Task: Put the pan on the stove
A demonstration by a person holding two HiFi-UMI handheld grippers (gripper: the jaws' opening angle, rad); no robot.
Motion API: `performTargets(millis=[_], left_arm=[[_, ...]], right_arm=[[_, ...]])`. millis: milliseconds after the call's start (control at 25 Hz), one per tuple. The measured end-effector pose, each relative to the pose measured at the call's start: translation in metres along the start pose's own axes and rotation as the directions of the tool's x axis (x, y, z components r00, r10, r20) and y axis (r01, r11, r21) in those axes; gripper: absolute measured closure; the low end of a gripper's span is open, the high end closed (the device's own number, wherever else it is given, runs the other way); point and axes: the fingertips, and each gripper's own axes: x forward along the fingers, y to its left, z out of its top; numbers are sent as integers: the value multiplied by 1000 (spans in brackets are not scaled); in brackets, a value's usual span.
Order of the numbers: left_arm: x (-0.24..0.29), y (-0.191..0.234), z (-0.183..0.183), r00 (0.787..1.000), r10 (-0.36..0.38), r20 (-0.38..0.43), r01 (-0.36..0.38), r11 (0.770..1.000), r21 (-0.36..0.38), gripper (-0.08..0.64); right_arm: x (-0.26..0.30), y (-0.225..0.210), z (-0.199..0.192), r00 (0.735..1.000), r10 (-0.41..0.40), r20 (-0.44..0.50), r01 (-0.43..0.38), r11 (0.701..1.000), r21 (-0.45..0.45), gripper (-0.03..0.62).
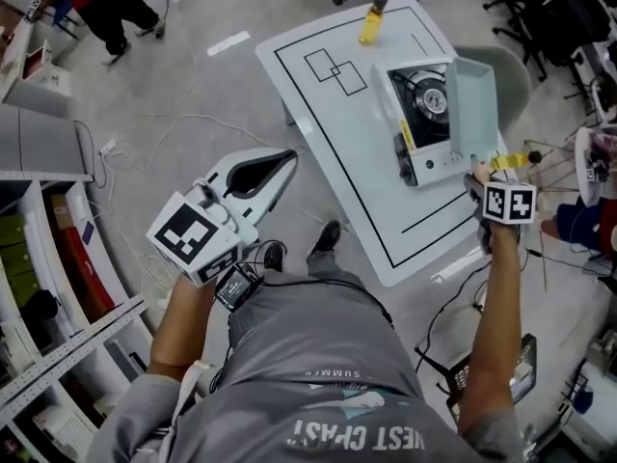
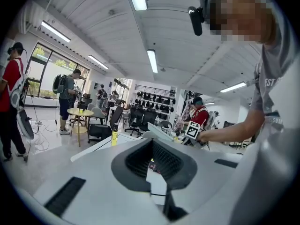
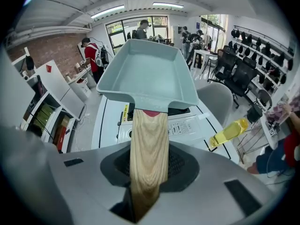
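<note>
Carrying stage of the task. The right gripper (image 1: 479, 177) was clamped on the wooden handle (image 3: 149, 153) of the pale green pan (image 3: 150, 74), with its jaws part-way closed against the sides of the handle. The pan hung clear in the air, over the right-hand edge of the stove (image 1: 424, 123), which stood on the white table (image 1: 337, 181). It did not appear to rest on the burner (image 1: 424, 95), and in the head view it looked tilted. The left gripper (image 1: 287, 158) was held off the table's near-left side, above the floor, with its jaws drawn together and nothing between them. A yellow bottle (image 1: 373, 25) stood at the far end of the table, well apart from the stove. By judgement, the next move called for shifting the pan sideways until it was centred over the burner, levelling it, lowering it onto the supports, and only then opening the jaws.
</note>
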Motion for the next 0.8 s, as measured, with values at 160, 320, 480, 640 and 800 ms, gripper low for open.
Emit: performTargets(millis=[160,320,480,640,800], left_arm=[[0,5,-6,1000,11,0,-11,1000,-16,561],[2,8,-11,1000,15,1,-15,999,-30,561],[5,11,-16,1000,16,0,-16,999,-41,561],[8,15,-20,1000,18,0,-18,999,-46,561],[10,18,-25,1000,20,1,-20,998,-56,561]], right_arm=[[16,-4,3,1000,-5,-27,5,1000,-3,489],[30,-9,2,998,-13,-62,13,1000,0,489],[42,-13,-1,995,-25,-100,24,1000,-14,489],[50,-16,-2,990,-40,-133,36,999,-33,489],[57,-19,-5,985,-54,-165,48,998,-40,489]])
